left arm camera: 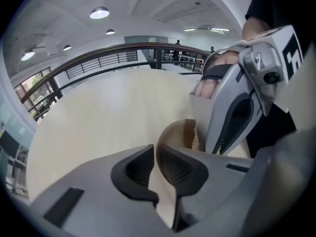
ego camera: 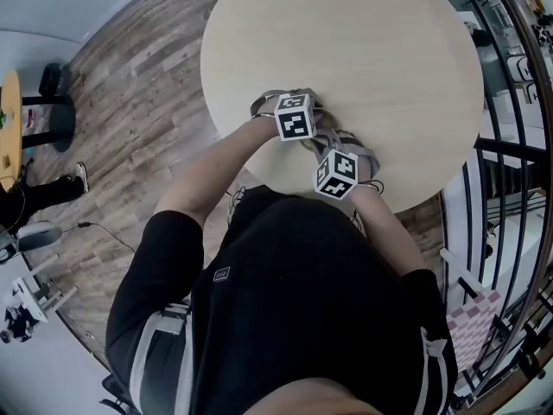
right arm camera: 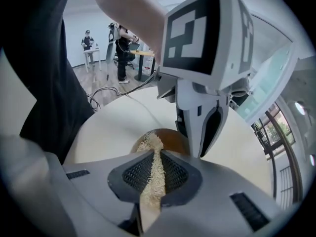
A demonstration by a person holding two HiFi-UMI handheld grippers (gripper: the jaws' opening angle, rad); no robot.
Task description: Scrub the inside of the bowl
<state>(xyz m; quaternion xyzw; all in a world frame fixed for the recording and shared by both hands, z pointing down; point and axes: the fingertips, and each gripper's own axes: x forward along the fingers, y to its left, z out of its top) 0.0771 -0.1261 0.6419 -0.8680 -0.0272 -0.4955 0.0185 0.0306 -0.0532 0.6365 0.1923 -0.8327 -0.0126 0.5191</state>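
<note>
Pale round table (ego camera: 346, 50) fills the upper frame; both forearms angle down at centre, left gripper (left arm camera: 155, 164) pinching the bowl (left arm camera: 175, 132) rim narrowly, right gripper (right arm camera: 157, 174) clamping a scrub pad (right arm camera: 154, 154).

Most of the bowl (right arm camera: 174, 136) hidden behind right claw (right arm camera: 158, 153) and scrubber (right arm camera: 148, 144), distant people (right arm camera: 121, 43) too small

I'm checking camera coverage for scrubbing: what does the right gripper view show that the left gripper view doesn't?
Right gripper view only: the right hand-held gripper with jaws clamped on the beige fibrous scrubber. Left gripper view only: the left hand-held gripper with jaws apparently pinching the rim of the round brown bowl, plus ceiling lamps. Both: that bowl and the pale round table.
</note>
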